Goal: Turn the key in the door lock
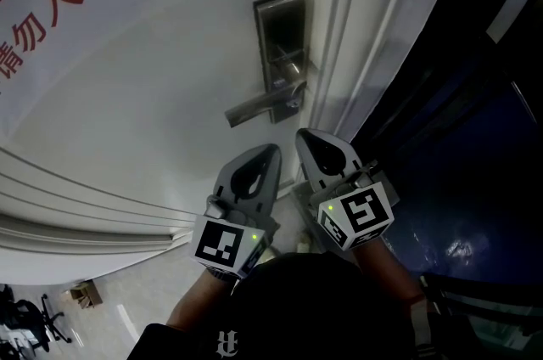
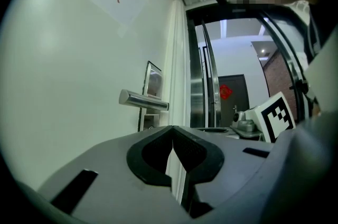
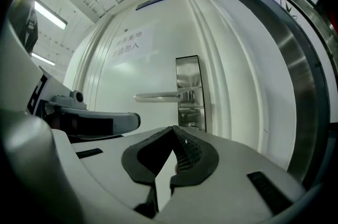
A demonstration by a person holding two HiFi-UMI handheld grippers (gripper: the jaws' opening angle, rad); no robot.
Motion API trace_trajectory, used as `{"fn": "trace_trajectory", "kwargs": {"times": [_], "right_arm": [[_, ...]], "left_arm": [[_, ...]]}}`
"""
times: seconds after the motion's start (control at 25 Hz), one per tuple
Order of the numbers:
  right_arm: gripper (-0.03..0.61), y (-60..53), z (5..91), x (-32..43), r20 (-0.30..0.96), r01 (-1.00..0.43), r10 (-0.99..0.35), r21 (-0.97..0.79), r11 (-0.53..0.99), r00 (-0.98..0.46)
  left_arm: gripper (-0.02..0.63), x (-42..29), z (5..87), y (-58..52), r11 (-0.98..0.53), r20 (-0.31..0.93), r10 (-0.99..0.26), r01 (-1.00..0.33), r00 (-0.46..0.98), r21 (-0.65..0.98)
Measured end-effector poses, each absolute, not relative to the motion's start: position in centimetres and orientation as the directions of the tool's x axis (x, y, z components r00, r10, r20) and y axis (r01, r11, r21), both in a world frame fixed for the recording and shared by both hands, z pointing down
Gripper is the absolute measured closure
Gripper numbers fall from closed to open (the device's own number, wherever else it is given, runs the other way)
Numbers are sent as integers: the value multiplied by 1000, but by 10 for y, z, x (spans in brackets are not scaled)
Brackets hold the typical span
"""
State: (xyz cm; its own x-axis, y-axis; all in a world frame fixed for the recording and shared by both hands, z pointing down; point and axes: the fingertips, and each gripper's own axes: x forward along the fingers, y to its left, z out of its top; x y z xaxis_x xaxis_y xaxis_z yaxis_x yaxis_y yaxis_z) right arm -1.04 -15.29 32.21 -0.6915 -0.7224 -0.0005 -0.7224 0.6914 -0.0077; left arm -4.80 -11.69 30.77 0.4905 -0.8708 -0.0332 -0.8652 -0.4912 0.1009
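A brushed steel lock plate (image 1: 280, 44) with a lever handle (image 1: 261, 106) sits on the white door (image 1: 153, 95), near its right edge. By the handle's hub is a small bluish bit (image 1: 293, 102); I cannot tell whether it is a key. My left gripper (image 1: 270, 149) and right gripper (image 1: 304, 134) are side by side just below the plate, both shut with nothing between the jaws and apart from the door. The left gripper view has the left gripper (image 2: 172, 128) below the handle (image 2: 142, 100). Past the right gripper (image 3: 173, 128) are the plate (image 3: 188, 77) and a round cylinder (image 3: 191, 125).
A moulded white door frame (image 1: 356, 27) runs right of the lock, with dark glass (image 1: 458, 137) beyond it. A notice with red characters (image 1: 34, 2) hangs on the door's upper left. Down the corridor is a dark door with a red ornament (image 2: 226, 92).
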Motion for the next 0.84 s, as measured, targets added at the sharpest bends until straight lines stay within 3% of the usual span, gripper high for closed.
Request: {"fn": "trace_trajectory", "kwargs": {"times": [0.84], "right_arm": [[563,-159,322,-14,-5,-722,-723,-23,691,-691]], "left_arm": [[606,-55,309,-121,-485,-38,-875,-869,483,103]]}}
